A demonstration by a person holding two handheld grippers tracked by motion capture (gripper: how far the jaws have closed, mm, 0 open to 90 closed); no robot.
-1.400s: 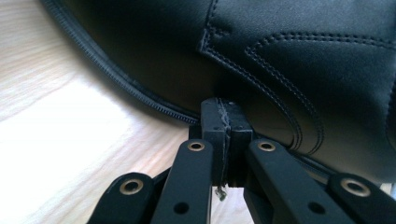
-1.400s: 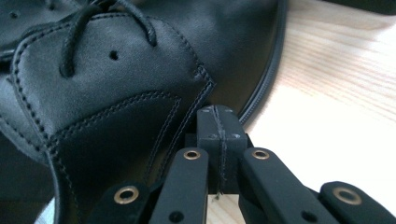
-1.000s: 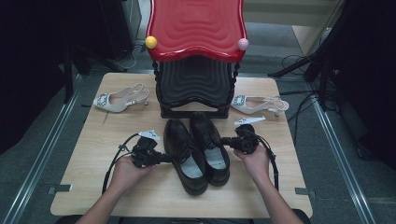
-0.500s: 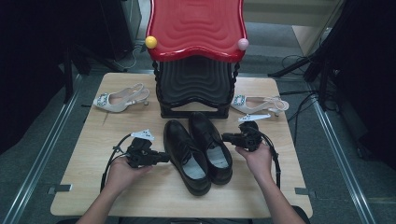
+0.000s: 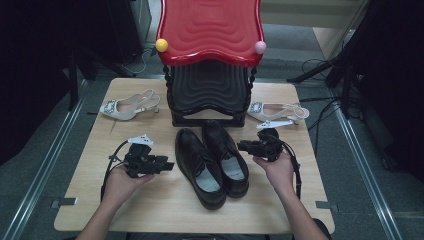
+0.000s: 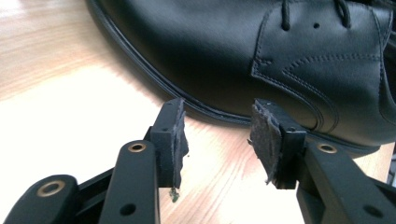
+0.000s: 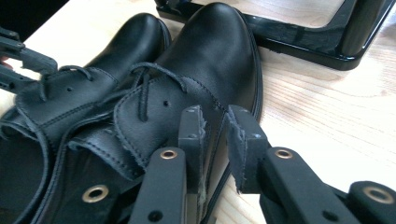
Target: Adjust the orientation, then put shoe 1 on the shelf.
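Two black lace-up shoes stand side by side mid-table, the left shoe (image 5: 199,165) and the right shoe (image 5: 226,156). My left gripper (image 5: 167,165) lies just left of the left shoe. In the left gripper view my left gripper (image 6: 218,112) has just been opening, with bare table between its pads and the shoe's side (image 6: 261,56) beyond. My right gripper (image 5: 241,146) sits at the right shoe's outer side. In the right gripper view my right gripper (image 7: 215,114) has just been opening a little, its pads not pressing the shoe's leather (image 7: 205,51).
A black stand with a red wavy top (image 5: 210,30) rises behind the shoes. One beige heeled sandal (image 5: 127,106) lies at its left, another (image 5: 277,109) at its right. Bare tabletop (image 5: 150,210) stretches toward the near edge. Cables trail from both grippers.
The left gripper has let go of the left shoe's side, drawn back to the left and spread its jaws. The right gripper's jaws have parted at the right shoe and barely shifted.
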